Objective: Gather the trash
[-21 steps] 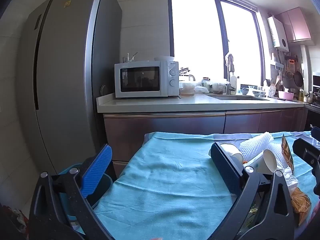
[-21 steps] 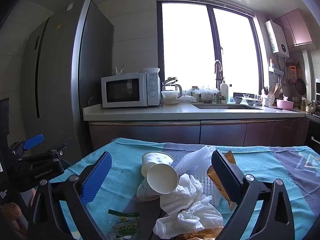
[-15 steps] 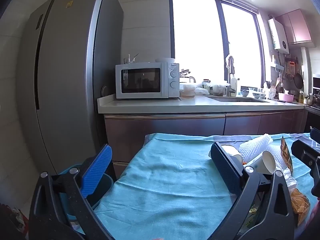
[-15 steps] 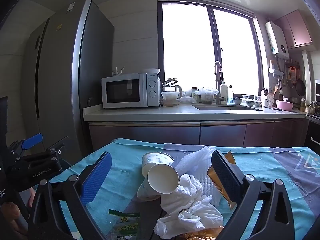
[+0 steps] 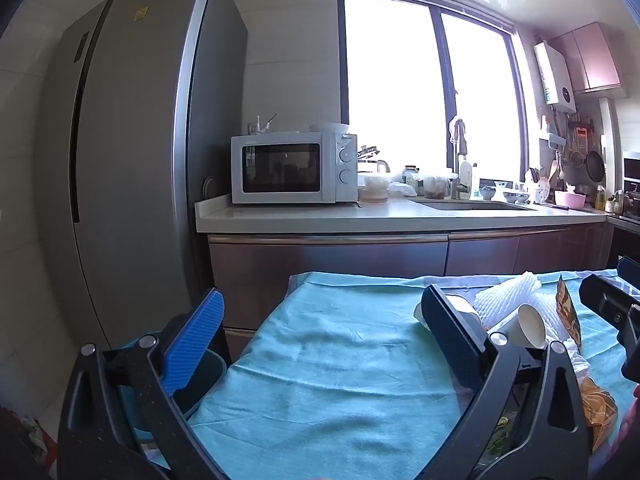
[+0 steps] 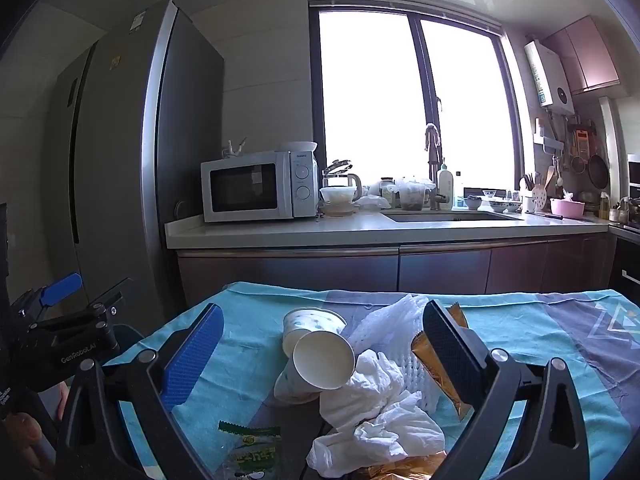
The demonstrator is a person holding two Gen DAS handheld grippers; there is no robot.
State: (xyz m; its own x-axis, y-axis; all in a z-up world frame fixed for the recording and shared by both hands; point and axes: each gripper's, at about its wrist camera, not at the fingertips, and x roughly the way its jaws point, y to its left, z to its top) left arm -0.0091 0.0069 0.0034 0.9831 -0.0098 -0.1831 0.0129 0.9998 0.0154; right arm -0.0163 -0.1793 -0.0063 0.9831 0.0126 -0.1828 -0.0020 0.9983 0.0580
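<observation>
Little had moved since the earlier frames: both views crept slightly, and the pile sat as before. We held the right gripper with its jaws spread wide and empty, the trash heap framed between them on the turquoise cloth-covered worktop. Nearest the centreline lay the white paper cup, on its side, mouth toward the camera, long axis running away from us; a second dotted paper cup lay just behind it, touching. The crumpled white tissue sat below and right, and the green snack wrapper near the left finger. The left gripper, jaws also wide and empty, faced bare cloth; the heap lay off to its right. We judged the right hand nearer.
</observation>
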